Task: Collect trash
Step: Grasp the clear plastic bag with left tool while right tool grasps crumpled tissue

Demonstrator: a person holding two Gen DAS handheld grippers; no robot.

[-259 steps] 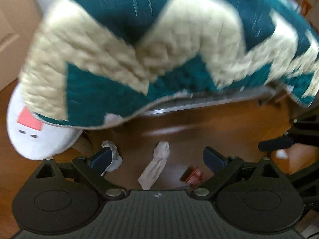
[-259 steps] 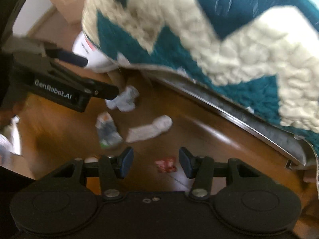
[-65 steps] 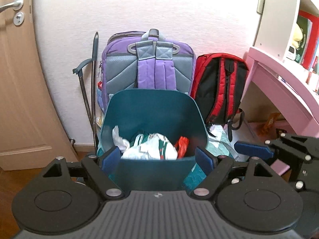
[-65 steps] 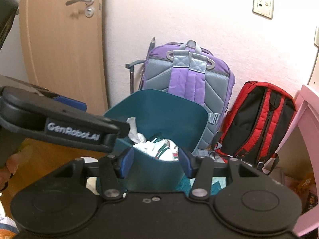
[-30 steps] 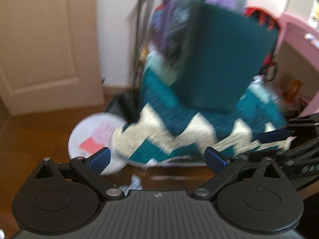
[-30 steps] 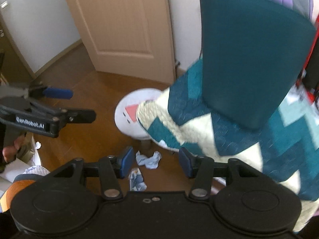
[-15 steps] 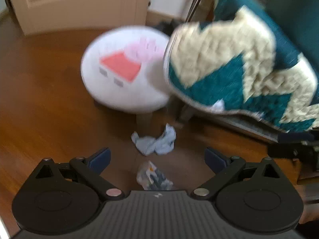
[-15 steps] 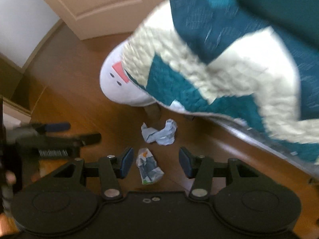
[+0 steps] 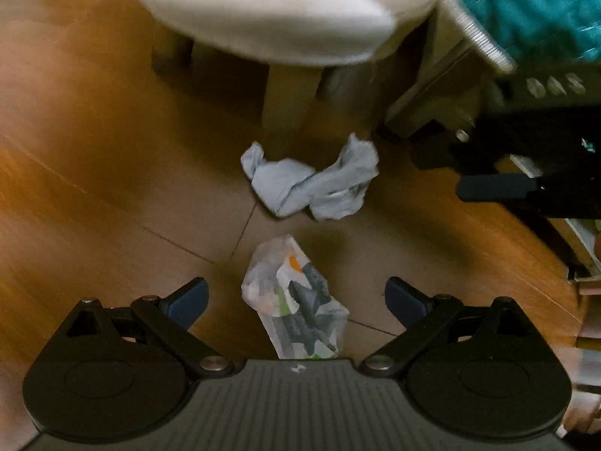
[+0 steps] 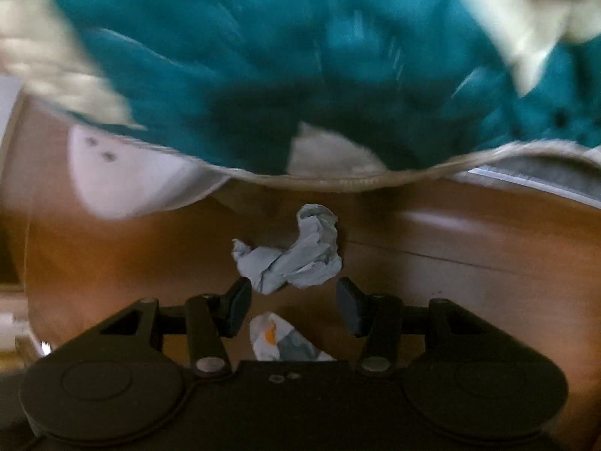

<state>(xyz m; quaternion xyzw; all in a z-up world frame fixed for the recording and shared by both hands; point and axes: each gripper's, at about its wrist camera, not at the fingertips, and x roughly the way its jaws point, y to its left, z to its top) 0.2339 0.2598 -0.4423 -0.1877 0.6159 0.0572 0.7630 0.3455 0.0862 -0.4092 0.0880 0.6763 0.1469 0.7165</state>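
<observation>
A crumpled printed plastic wrapper (image 9: 296, 300) lies on the wooden floor, between the fingers of my open, empty left gripper (image 9: 296, 297). A crumpled pale blue paper (image 9: 311, 182) lies just beyond it. In the right wrist view the blue paper (image 10: 293, 255) sits just ahead of my open, empty right gripper (image 10: 293, 304), and the wrapper (image 10: 280, 340) lies below it between the fingers. The right gripper also shows at the right edge of the left wrist view (image 9: 499, 188).
A white round stool (image 9: 278, 11) stands on wooden legs behind the trash. A teal and cream quilt (image 10: 300, 56) hangs over a bed edge above the floor. The bed's metal frame rail (image 10: 526, 184) runs to the right.
Both grippers have dropped lower and closer to the floor trash. The wrapper now lies between my left fingers, and the blue paper sits just ahead of my right fingers.
</observation>
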